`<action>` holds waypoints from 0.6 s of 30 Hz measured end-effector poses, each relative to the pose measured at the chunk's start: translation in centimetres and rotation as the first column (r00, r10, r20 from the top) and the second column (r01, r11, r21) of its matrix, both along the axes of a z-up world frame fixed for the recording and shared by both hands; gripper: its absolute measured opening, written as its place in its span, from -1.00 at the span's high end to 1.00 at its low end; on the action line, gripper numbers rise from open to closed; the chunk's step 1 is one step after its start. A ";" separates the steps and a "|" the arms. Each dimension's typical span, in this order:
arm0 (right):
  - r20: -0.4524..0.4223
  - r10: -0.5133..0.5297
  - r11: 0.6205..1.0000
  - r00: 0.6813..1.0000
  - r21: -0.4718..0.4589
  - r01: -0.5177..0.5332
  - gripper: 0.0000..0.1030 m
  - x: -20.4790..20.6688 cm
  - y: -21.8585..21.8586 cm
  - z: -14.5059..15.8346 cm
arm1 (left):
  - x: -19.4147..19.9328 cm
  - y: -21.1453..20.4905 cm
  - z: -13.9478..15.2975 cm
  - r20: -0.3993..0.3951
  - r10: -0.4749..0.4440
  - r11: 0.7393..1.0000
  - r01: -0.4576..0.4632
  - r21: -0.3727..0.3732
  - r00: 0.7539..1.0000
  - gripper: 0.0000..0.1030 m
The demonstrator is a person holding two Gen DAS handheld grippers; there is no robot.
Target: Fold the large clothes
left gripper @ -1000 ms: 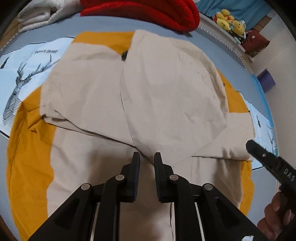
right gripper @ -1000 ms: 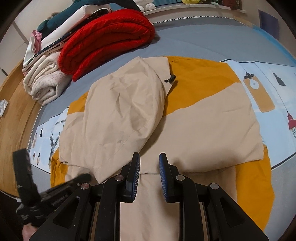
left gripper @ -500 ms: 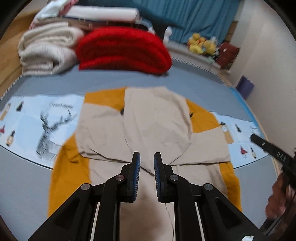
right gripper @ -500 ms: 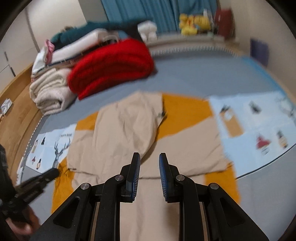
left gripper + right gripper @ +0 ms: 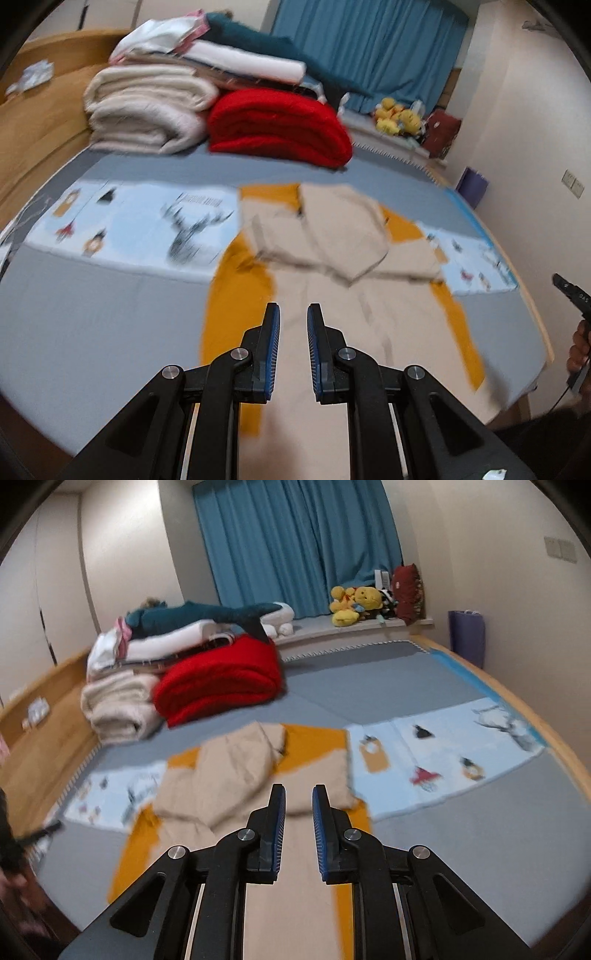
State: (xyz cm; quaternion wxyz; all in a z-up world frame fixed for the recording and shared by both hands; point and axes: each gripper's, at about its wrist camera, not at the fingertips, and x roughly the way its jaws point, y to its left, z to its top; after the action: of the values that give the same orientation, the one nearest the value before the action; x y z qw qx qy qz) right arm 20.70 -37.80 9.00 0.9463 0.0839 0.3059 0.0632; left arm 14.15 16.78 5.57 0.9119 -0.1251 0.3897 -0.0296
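Both grippers, left (image 5: 292, 325) and right (image 5: 298, 806), hover spread, empty, near the seemingly half-folded jacket (image 5: 343, 236) on the bed (image 5: 96, 317).

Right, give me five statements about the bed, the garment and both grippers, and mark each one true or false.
1. The beige and orange garment lies on the grey bed. True.
2. The left gripper is clamped on the garment's hem. False: its jaws stand apart with nothing between them, raised above the cloth.
3. A folded red blanket sits beyond the garment, beside a cream blanket. True.
4. The right gripper holds a sleeve. False: it is open and holds nothing.
5. The curtain behind the bed is yellow. False: it is blue; the yellow things are plush toys on the ledge.
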 end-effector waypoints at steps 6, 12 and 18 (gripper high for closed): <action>-0.172 -0.057 0.998 0.983 -0.026 0.053 0.65 -3.9 -4.5 -7.8 | -2.7 4.6 -8.2 -0.227 0.088 0.983 -0.122 -0.139 0.970 0.80; -0.377 -0.067 0.991 0.924 0.084 0.106 0.65 -2.0 -6.4 -13.7 | -1.9 6.3 -12.6 -0.403 0.092 0.969 -0.176 -0.175 0.910 0.80; -0.542 -0.007 0.996 0.841 0.069 0.052 0.65 -0.6 -5.7 -17.7 | -1.9 7.1 -14.8 -0.496 0.090 0.957 -0.214 -0.198 0.864 0.75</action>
State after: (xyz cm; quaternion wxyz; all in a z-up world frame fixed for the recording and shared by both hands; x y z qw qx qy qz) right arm 20.09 -43.46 -8.74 0.8183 0.1411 0.5561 0.0348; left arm 12.26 23.88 -9.26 0.7630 -0.2712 0.5862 0.0267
